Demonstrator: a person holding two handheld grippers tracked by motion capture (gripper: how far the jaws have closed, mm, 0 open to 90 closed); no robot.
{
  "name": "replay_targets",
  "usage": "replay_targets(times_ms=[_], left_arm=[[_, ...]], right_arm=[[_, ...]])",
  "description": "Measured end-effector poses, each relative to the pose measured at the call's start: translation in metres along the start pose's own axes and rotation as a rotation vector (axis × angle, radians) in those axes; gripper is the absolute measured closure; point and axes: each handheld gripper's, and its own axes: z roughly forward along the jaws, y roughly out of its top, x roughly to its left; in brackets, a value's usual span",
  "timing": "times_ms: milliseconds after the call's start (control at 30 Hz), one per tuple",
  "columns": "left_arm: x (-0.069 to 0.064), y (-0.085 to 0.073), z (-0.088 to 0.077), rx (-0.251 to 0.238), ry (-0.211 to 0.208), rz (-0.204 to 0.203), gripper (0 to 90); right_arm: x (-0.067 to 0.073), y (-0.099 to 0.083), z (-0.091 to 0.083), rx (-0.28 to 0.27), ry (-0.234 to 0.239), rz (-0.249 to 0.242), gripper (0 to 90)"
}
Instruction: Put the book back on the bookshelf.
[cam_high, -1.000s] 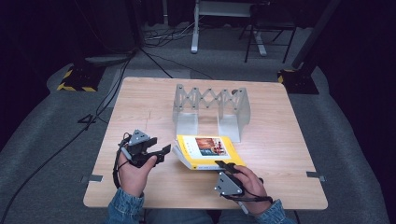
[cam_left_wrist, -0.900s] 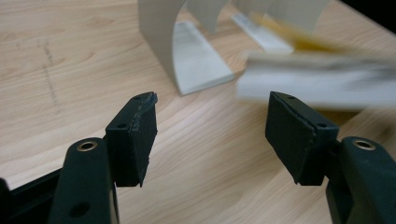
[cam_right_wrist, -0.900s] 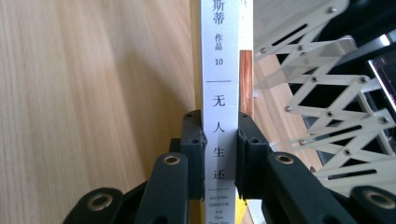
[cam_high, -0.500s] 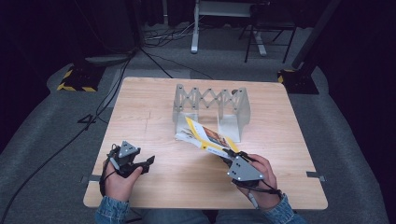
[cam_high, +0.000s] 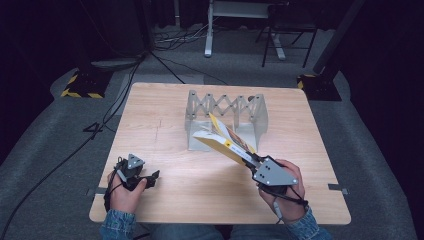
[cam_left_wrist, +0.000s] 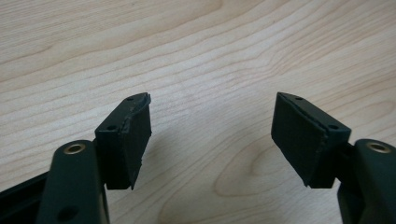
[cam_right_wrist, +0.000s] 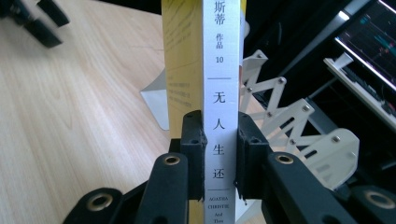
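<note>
A yellow book (cam_high: 222, 136) with a white spine (cam_right_wrist: 223, 70) is held off the table, tilted up toward the grey folding rack (cam_high: 227, 107). My right gripper (cam_high: 248, 159) is shut on its lower end, and the pads (cam_right_wrist: 194, 140) press both sides of the spine. My left gripper (cam_high: 150, 178) rests low at the table's front left. It is open, its jaws have just been opening, and bare wood lies between its pads (cam_left_wrist: 135, 126). In the right gripper view the rack (cam_right_wrist: 299, 121) stands just behind the book.
The wooden table (cam_high: 165, 110) has grey carpet around it. Cables, a yellow-black striped base (cam_high: 80, 85) and a metal stand (cam_high: 240, 10) lie beyond the far edge. A cable trails from the left gripper off the front left corner.
The book lay flat in front of the rack; the right gripper has raised it on a slant toward the rack. The left hand drew back to the front left and sank lower.
</note>
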Motion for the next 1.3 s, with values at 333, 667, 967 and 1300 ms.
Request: replay_targets(times_ms=[333, 667, 967, 1300], left_arm=[[0.006, -0.004, 0.005, -0.003, 0.007, 0.045, 24.9], [0.008, -0.003, 0.007, -0.005, -0.013, 0.028, 23.1], [0.006, -0.001, 0.009, 0.001, -0.010, 0.031, 21.1], [0.005, 0.000, 0.010, 0.003, -0.015, 0.033, 20.0]], right_arm=[[-0.032, 0.000, -0.011, -0.021, -0.083, 0.118, 76.6], [-0.057, 0.000, -0.014, -0.050, -0.163, 0.221, 76.6], [-0.065, 0.002, -0.001, -0.069, -0.176, 0.271, 76.6], [-0.073, 0.007, 0.019, -0.116, -0.250, 0.351, 76.6]])
